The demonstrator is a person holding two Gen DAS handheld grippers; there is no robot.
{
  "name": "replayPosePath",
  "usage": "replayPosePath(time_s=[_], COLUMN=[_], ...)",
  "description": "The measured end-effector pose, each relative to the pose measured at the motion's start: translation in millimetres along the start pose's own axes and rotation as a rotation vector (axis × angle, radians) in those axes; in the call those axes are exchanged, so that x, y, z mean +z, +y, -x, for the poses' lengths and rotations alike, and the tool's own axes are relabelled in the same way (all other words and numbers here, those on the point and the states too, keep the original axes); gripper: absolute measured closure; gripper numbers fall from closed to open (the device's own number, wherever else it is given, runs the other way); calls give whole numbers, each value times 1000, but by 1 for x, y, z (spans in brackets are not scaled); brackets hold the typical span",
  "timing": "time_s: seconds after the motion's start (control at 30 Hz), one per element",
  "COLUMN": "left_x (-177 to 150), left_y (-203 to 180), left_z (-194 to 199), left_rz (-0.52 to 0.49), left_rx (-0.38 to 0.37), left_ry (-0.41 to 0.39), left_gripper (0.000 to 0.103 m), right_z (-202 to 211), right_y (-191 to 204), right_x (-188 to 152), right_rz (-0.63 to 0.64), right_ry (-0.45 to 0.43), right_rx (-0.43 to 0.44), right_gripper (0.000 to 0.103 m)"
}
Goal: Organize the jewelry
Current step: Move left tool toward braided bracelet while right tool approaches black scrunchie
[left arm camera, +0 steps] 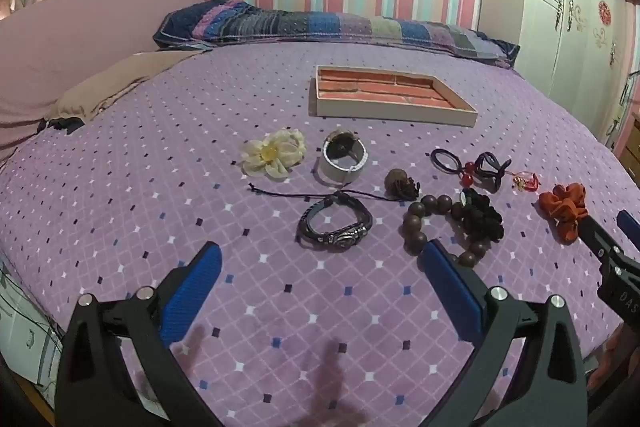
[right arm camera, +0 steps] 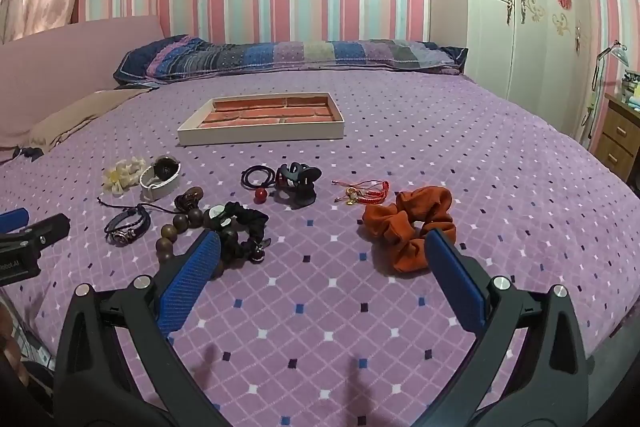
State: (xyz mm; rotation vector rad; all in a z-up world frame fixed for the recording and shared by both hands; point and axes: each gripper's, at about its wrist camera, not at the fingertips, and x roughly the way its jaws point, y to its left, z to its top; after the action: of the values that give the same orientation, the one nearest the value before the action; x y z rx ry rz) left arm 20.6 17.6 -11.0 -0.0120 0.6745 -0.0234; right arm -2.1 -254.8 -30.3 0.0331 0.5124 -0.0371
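Jewelry lies scattered on a purple bed. A shallow tray (left arm camera: 394,107) with a brick-pattern floor sits beyond it, also in the right wrist view (right arm camera: 262,135). My left gripper (left arm camera: 322,255) is open and empty, just short of a black leather bracelet (left arm camera: 335,225) and a wooden bead bracelet (left arm camera: 424,223). My right gripper (right arm camera: 322,247) is open and empty, between a black scrunchie (right arm camera: 244,227) and an orange scrunchie (right arm camera: 408,227). A white watch (left arm camera: 344,157), cream flower clip (left arm camera: 274,153), black claw clip (right arm camera: 298,183) and red cord bracelet (right arm camera: 362,189) lie nearer the tray.
A patchwork pillow (left arm camera: 332,27) lies along the striped wall. A pink headboard (left arm camera: 80,39) and tan cloth (left arm camera: 120,83) are at left. A white wardrobe (right arm camera: 528,7) and wooden drawers (right arm camera: 620,135) stand at right. The bed edge runs close below both grippers.
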Motion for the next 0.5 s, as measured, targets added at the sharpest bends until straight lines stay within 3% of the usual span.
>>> replayPosePath(time_s=[0.23, 0.4, 0.5], left_x=[5, 13, 18], left_y=[-6, -9, -7], left_z=[-9, -17, -20], left_rz=[-39, -95, -105], left_rx=[12, 90, 84], left_ry=[11, -13, -24], left_gripper=[5, 5, 5], right_z=[-13, -28, -37], right_y=[0, 9, 15], right_x=[8, 13, 17], right_rz=[-11, 59, 96], right_ry=[23, 50, 45], right_rx=[18, 21, 22], right_gripper=[4, 4, 4])
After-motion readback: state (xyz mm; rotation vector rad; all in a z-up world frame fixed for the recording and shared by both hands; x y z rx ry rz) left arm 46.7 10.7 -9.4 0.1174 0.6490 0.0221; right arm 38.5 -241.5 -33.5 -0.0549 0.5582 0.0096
